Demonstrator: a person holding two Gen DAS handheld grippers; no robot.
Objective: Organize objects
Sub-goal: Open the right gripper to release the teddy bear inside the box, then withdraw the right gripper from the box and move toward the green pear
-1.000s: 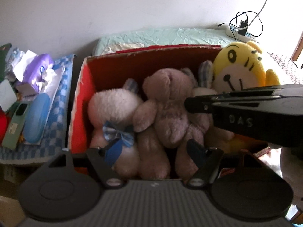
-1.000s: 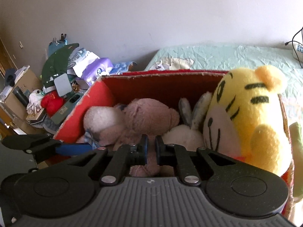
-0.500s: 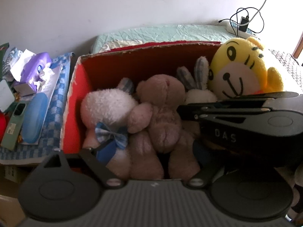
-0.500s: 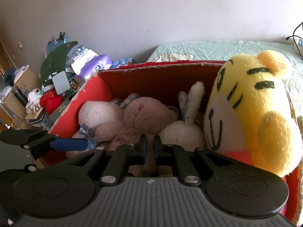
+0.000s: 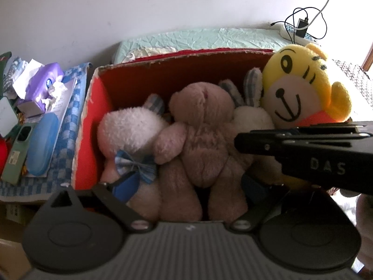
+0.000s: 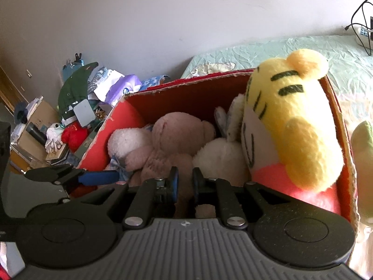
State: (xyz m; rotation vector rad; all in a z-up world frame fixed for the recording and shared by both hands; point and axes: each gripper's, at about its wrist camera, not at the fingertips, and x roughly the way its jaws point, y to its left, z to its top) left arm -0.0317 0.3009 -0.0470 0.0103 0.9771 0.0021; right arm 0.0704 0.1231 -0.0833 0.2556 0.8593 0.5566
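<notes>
Four plush toys sit packed in the red cardboard box. Left gripper fingers have just been opening, straddling the soft, light pink teddy bear; right gripper fingers nearly together, empty. Pinch a limb.

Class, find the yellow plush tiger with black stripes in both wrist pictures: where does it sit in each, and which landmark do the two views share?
Left wrist view: yellow plush tiger at upper right, face toward the camera.
Right wrist view: yellow plush tiger at right, seen side-on.
Shared landmark: the red cardboard box holding it.
</notes>
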